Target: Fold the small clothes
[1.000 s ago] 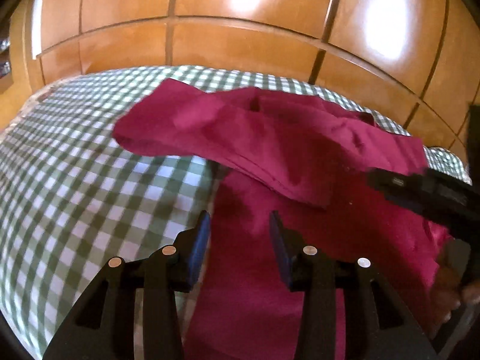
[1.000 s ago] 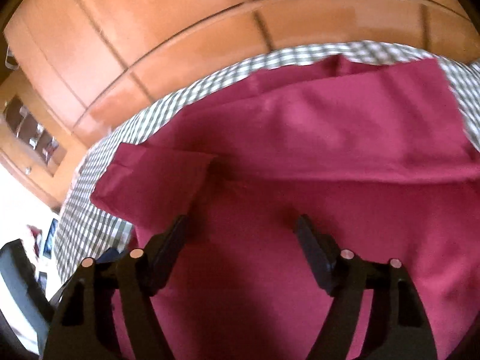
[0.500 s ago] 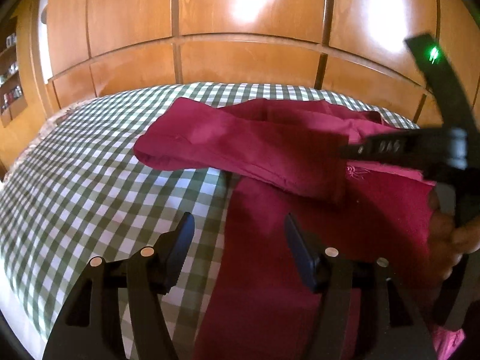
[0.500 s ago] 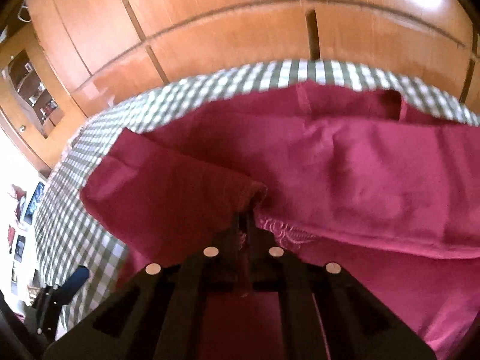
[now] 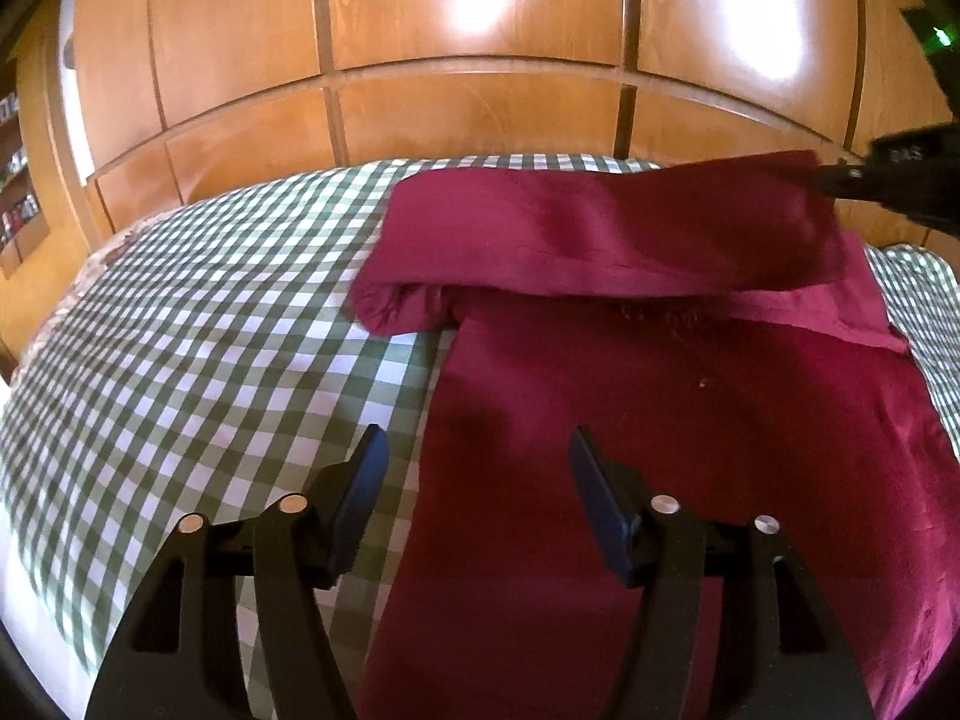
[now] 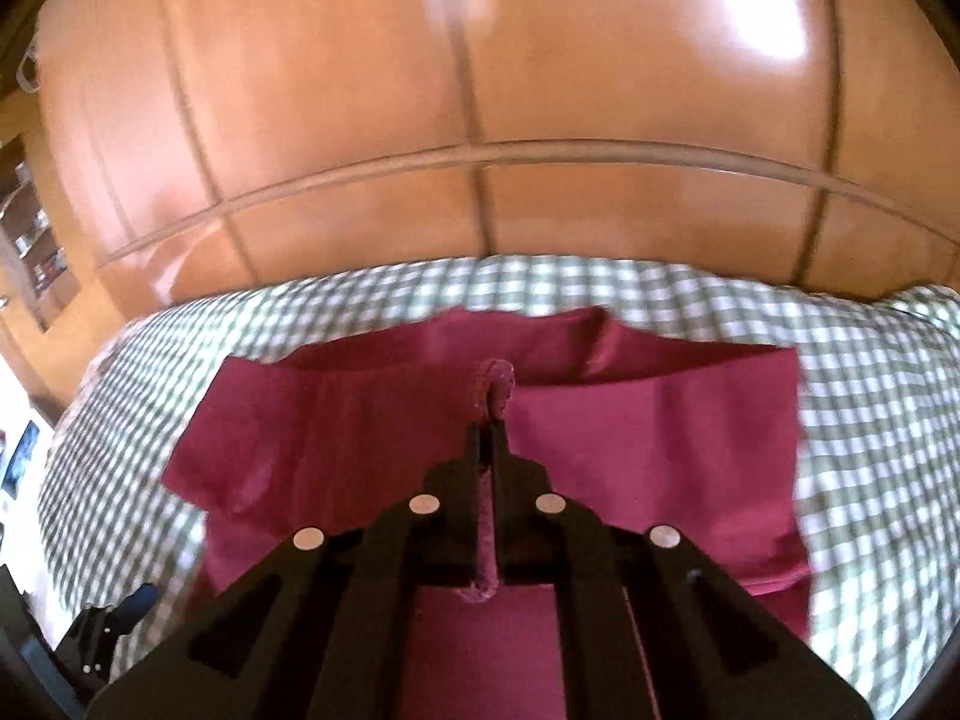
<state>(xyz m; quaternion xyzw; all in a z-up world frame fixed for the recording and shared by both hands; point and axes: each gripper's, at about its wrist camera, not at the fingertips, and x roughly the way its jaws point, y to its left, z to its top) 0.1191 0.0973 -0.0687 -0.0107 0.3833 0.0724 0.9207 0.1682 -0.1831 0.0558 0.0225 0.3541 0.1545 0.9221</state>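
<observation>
Two tools over bed [image 5: 180,324]: left tool [image 5: 477,483] spreading wider, nothing between pads, straddling shirt [image 5: 690,420] edge. Right tool [image 6: 491,438] pressed together, pinching shirt hem, lifted above bed. Shirt flat on checked sheet, one flap raised. No legible writing; blurred marking only.

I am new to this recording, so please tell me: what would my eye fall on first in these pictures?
First, the crimson garment spread on the green-checked cloth, in front of glossy wooden panels. Next, the right gripper, shut on a pinched fold of the garment. The left gripper hangs over the garment's near left edge, its fingers opening with nothing gripped.
</observation>
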